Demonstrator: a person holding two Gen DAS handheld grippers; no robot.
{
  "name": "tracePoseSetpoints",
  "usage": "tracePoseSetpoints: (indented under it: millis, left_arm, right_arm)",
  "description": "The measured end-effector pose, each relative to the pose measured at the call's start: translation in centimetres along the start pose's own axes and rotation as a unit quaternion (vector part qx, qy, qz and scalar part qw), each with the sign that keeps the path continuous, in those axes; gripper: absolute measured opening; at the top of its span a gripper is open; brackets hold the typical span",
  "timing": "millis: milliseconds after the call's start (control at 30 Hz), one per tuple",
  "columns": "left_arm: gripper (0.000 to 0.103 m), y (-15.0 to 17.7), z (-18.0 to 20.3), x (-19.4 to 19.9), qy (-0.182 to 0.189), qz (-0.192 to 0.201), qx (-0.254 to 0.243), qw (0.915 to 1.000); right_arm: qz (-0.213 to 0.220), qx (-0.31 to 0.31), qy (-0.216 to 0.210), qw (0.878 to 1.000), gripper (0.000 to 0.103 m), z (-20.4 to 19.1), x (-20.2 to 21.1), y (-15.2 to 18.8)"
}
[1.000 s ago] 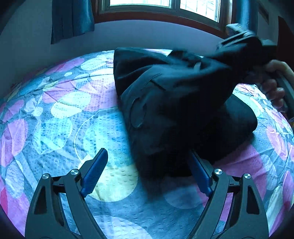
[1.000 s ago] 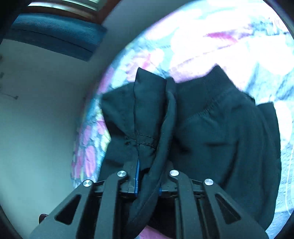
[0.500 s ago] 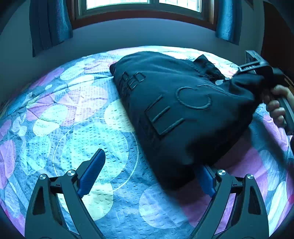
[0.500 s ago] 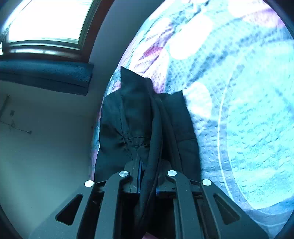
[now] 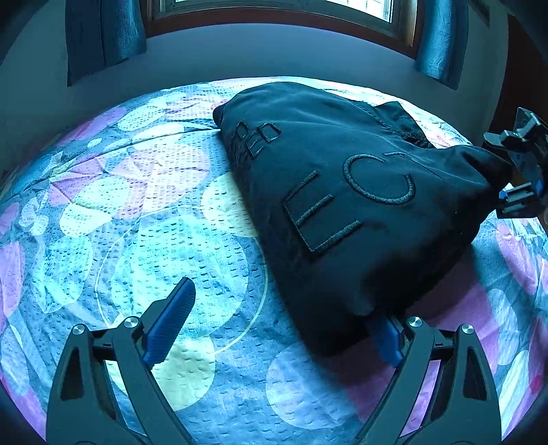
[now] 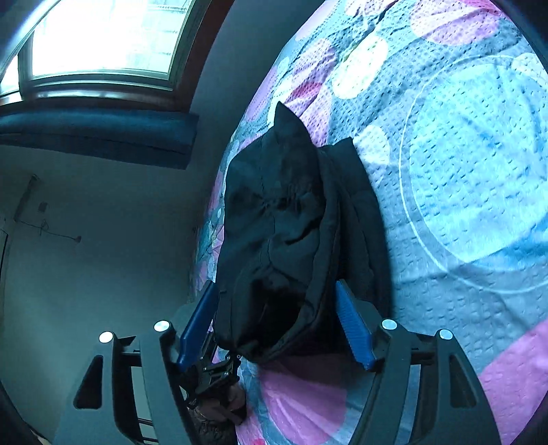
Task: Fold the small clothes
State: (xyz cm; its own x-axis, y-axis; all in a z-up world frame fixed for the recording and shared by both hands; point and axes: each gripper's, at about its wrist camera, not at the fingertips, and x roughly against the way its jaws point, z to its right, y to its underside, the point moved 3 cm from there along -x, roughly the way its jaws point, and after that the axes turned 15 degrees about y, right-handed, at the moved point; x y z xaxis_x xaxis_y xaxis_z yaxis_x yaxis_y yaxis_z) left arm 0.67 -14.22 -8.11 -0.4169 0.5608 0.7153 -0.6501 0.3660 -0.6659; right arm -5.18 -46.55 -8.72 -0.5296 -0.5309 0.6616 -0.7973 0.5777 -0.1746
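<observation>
A black garment with raised letters lies folded on the patterned bedspread. My left gripper is open just in front of it; its right finger sits under the garment's near corner, its left finger is over bare bedspread. My right gripper is open, with the garment's bunched edge lying between its spread blue fingers. In the left wrist view the right gripper shows at the garment's right corner.
The bed runs up to a grey wall with a window and dark blue curtains. The bedspread stretches out to the right of the garment in the right wrist view.
My right gripper has opened and let go of the garment's edge. The garment has come down flat on the bed, lettering up. My left gripper stays open.
</observation>
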Motion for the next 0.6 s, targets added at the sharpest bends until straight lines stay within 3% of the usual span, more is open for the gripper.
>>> tracePoseSetpoints:
  millis: [67, 100, 133, 167, 300, 433, 600]
  left_arm:
    - [0.092, -0.2, 0.1, 0.1, -0.003, 0.002, -0.001, 1.0000]
    - [0.092, -0.3, 0.2, 0.1, -0.006, 0.004, -0.002, 1.0000]
    - [0.092, -0.4, 0.3, 0.3, -0.010, 0.006, -0.004, 0.9999]
    - [0.092, -0.5, 0.3, 0.3, -0.013, 0.009, -0.006, 0.9999]
    - [0.093, -0.2, -0.3, 0.6, -0.003, 0.016, 0.008, 0.9998]
    - [0.093, 0.0, -0.4, 0.0, 0.010, 0.004, 0.015, 0.9998]
    - [0.093, 0.1, -0.7, -0.1, 0.014, 0.003, 0.019, 0.9997]
  right_arm:
    - [-0.005, 0.015, 0.008, 1.000, 0.067, -0.9, -0.6, 0.5]
    - [-0.002, 0.026, 0.020, 0.999, 0.058, -1.5, -1.1, 0.3]
    - [0.006, 0.042, 0.042, 0.998, 0.031, -2.1, -1.3, 0.3]
    - [0.017, 0.063, 0.054, 0.996, 0.025, -3.1, -1.3, 0.1]
    - [0.064, 0.101, 0.048, 0.992, 0.019, -5.2, -0.2, 0.3]
    - [0.039, 0.071, 0.085, 0.993, 0.018, -1.0, -3.1, 0.7]
    - [0.033, 0.031, 0.040, 0.998, 0.013, 1.8, -5.1, 0.5]
